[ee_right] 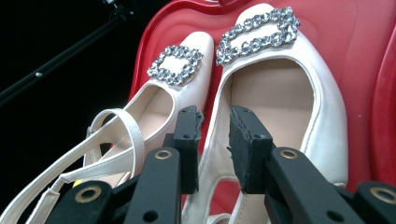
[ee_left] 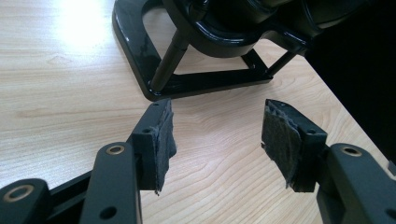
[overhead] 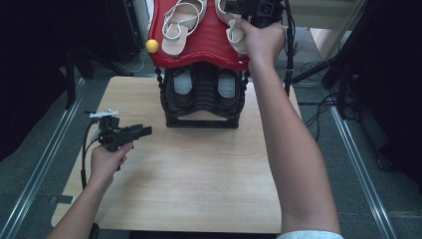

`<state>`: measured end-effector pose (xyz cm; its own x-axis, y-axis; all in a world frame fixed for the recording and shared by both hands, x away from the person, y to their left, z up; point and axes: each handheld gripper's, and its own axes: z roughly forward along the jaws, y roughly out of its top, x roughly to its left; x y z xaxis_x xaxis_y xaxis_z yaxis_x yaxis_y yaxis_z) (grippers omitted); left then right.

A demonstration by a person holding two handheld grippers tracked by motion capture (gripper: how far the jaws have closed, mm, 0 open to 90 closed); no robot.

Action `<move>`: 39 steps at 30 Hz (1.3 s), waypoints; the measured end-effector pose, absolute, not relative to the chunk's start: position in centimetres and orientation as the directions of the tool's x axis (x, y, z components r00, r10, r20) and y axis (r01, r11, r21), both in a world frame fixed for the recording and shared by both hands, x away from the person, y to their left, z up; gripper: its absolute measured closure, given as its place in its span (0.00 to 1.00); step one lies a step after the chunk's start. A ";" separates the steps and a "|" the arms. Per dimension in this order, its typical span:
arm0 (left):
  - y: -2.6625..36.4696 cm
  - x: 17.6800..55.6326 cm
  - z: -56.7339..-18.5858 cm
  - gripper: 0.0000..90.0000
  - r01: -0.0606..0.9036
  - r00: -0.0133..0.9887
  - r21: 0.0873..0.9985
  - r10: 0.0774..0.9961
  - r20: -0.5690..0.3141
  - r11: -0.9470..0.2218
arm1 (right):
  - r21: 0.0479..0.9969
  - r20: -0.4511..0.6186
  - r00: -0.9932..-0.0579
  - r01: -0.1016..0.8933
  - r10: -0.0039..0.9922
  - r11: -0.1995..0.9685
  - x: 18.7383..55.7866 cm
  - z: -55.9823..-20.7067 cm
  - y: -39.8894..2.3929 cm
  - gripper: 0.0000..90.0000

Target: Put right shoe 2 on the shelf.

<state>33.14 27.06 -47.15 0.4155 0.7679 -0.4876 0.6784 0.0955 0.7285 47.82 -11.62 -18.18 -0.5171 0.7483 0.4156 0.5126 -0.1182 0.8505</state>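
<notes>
Up on the red top shelf (overhead: pixel 209 47) of the shoe rack (overhead: pixel 201 99), the right gripper (ee_right: pixel 215 126) is poised over a pair of cream slingback shoes with rhinestone buckles. In the right gripper view its two black jaws stand a little apart, and the side wall of the right-hand shoe (ee_right: pixel 280 93) runs up between them; the pads do not appear to be pressing on it, so the claw looks released rather than clenched. The other shoe (ee_right: pixel 154 102) lies just beside it, its strap (ee_right: pixel 116 135) looping off to the left of the jaws. From the high view the person's right arm reaches far across the wooden table (overhead: pixel 199 184) to the shelf's right end.

The left gripper (ee_left: pixel 217 140) hovers low over the table with its jaws wide apart and bare tabletop between its pads, well away from the shoes. The rack's black base frame (ee_left: pixel 140 60) sits just ahead of it. A yellow ball (overhead: pixel 152 46) caps the rack's left corner, and darker shoes (overhead: pixel 181 87) rest on the lower tier.
</notes>
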 end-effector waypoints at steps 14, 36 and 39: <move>27.0 33.1 -47.2 0.49 0.678 0.416 0.729 0.768 -0.486 0.094 | 0.854 0.418 -0.507 0.502 0.754 -0.136 47.7 -17.4 -12.7 0.78; 27.0 33.1 -47.2 0.49 0.678 0.412 0.729 0.771 -0.486 0.097 | 0.868 0.388 -0.499 0.480 0.775 -0.125 47.3 -17.9 -15.8 0.62; 26.9 33.1 -47.2 0.49 0.679 0.413 0.728 0.771 -0.485 0.095 | 0.867 0.391 -0.488 0.479 0.781 -0.135 47.2 -18.2 -16.6 0.62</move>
